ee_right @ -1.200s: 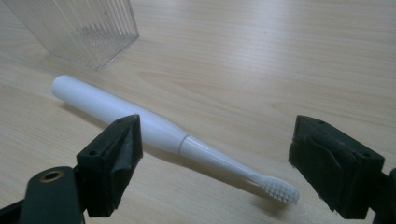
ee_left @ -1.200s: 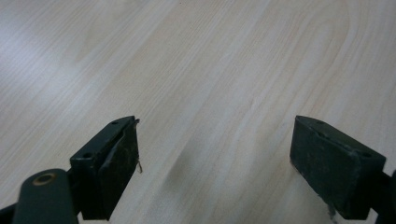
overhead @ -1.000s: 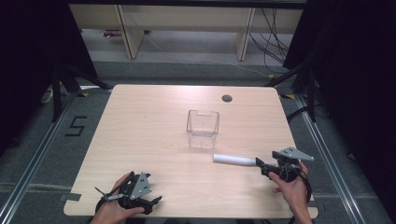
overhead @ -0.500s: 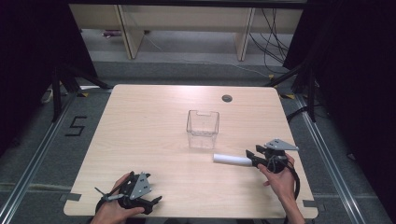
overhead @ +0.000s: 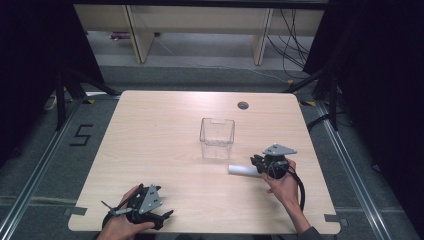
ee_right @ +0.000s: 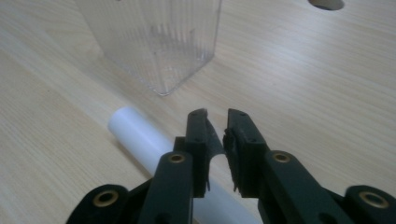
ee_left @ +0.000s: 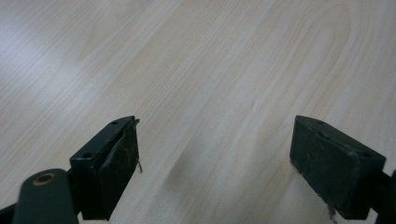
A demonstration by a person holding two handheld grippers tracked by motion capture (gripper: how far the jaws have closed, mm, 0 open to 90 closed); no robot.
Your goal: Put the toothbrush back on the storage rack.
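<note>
Right gripper (ee_right: 215, 122) has just been closing, its jaws now nearly together over the white tube (ee_right: 140, 135); smooth, matte, round, it lies flat on the surface (overhead: 150, 130) near the clear container (overhead: 217, 138).

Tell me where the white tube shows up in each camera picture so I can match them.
High view: white tube lies right of centre on the table, just below the clear box.
Left gripper view: not in it.
Right gripper view: white tube runs from left of centre down under the jaws.
Shared landmark: the clear box, just beyond the tube.
</note>
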